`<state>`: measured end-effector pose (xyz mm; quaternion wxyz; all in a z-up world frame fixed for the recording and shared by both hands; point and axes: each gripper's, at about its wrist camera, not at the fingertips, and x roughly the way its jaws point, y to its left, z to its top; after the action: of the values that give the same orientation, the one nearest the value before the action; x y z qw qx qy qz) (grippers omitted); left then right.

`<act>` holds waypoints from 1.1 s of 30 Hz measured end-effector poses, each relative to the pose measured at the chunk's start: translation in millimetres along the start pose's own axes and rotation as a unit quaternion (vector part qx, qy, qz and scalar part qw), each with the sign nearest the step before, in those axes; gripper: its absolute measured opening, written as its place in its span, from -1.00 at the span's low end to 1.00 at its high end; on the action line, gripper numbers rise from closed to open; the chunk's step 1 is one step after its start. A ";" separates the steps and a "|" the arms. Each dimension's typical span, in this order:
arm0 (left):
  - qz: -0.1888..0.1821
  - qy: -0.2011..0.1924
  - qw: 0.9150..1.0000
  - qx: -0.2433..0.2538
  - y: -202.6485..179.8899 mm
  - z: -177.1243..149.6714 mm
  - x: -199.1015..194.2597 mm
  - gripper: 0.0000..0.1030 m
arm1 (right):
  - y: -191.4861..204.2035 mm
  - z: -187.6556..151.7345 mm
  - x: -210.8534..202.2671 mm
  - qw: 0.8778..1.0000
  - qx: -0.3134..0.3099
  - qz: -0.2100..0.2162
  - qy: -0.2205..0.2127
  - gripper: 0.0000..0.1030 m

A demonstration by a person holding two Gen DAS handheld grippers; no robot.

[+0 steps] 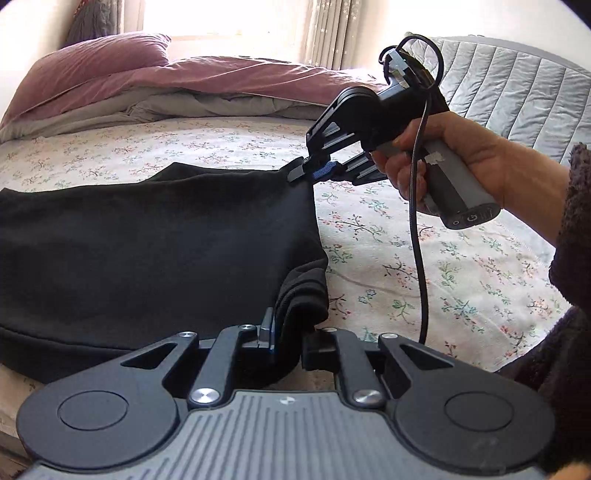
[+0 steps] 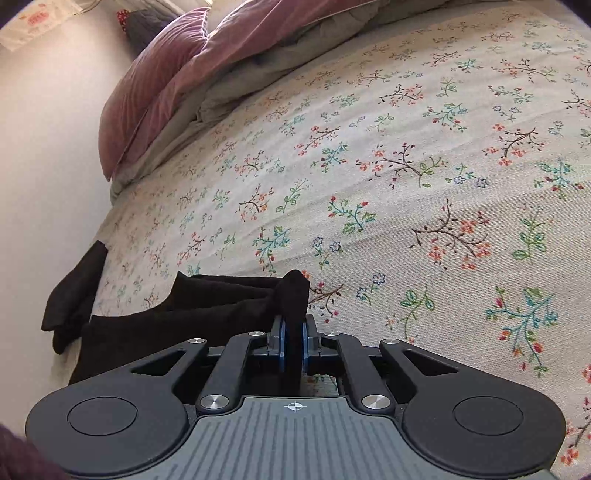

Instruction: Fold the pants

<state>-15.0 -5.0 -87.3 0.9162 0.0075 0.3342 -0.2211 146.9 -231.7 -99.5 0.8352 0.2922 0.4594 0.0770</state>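
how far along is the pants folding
Partway. The black pants lie doubled in layers on the bed. In hand: the left gripper and right gripper each pinch a corner of one end. Left: carrying that end over the rest and flattening it.

A home bedroom: floral-sheeted bed (image 1: 406, 258), pillow (image 1: 92, 62), curtained window (image 1: 229, 18).

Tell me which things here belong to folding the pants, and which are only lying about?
Belong to the job:
black pants
left gripper, jaws shut on the pants
right gripper, jaws shut on the pants
floral bedsheet

Only lying about:
purple pillow
bunched duvet
quilted grey cover
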 end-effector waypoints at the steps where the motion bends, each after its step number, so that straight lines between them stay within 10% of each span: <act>1: -0.008 -0.002 1.000 -0.006 -4.2 -0.5 -3.5 -0.51 | -2.1 -2.2 -8.7 1.000 -0.003 -0.005 -0.001 -0.88; 16: -0.068 -0.056 0.987 -0.134 33.8 12.8 -56.7 -0.50 | 54.0 3.9 -73.9 0.997 -0.057 -0.042 -0.017 -0.87; 33: -0.013 -0.082 0.964 -0.254 129.7 -15.6 -91.6 -0.51 | 206.2 7.3 16.3 0.987 -0.158 -0.040 0.017 -0.87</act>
<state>-33.6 151.2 -60.3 0.9092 -0.2484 0.3028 -0.1410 190.8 -59.7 6.9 0.8653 0.1368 0.4672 0.1196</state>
